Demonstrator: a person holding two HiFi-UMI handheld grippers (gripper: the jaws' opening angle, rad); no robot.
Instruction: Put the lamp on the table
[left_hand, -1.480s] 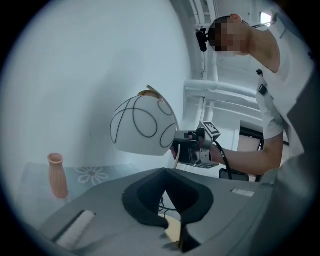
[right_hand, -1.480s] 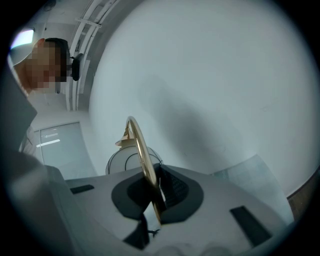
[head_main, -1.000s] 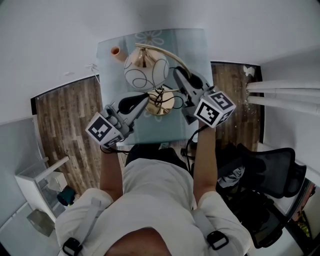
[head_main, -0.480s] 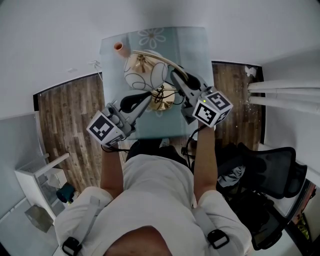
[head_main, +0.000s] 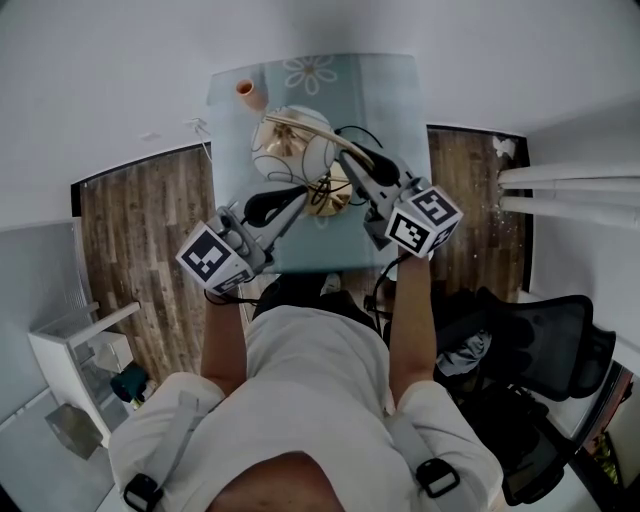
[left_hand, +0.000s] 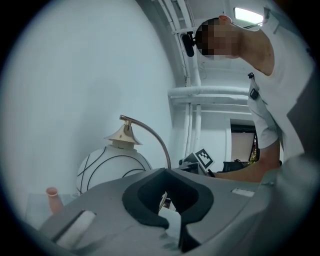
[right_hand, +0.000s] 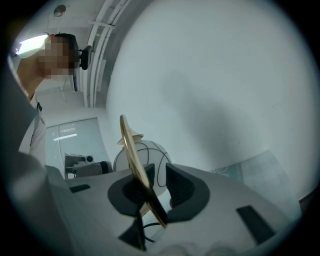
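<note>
The lamp has a white globe shade (head_main: 290, 148), a curved gold arm (head_main: 322, 130) and a round gold base (head_main: 332, 195) that rests on the glass table (head_main: 385, 90). My left gripper (head_main: 298, 193) is shut at the near rim of the base, with a pale sliver pinched between its pads (left_hand: 167, 200). The globe (left_hand: 112, 165) stands just beyond it. My right gripper (head_main: 352, 160) is around the gold arm (right_hand: 131, 150). Its jaws (right_hand: 152, 192) are opening, and a gap shows between the arm and the right pad.
A small peach cup (head_main: 246, 92) stands at the table's far left corner. The lamp's black cord (head_main: 355, 135) loops beside the base. Wood floor lies on both sides, with a black office chair (head_main: 545, 350) at the right, white pipes (head_main: 570, 185) and a white shelf (head_main: 80, 350).
The right jaws have drawn apart around the gold arm. Both grippers and the lamp have shifted slightly towards the far side of the table.
</note>
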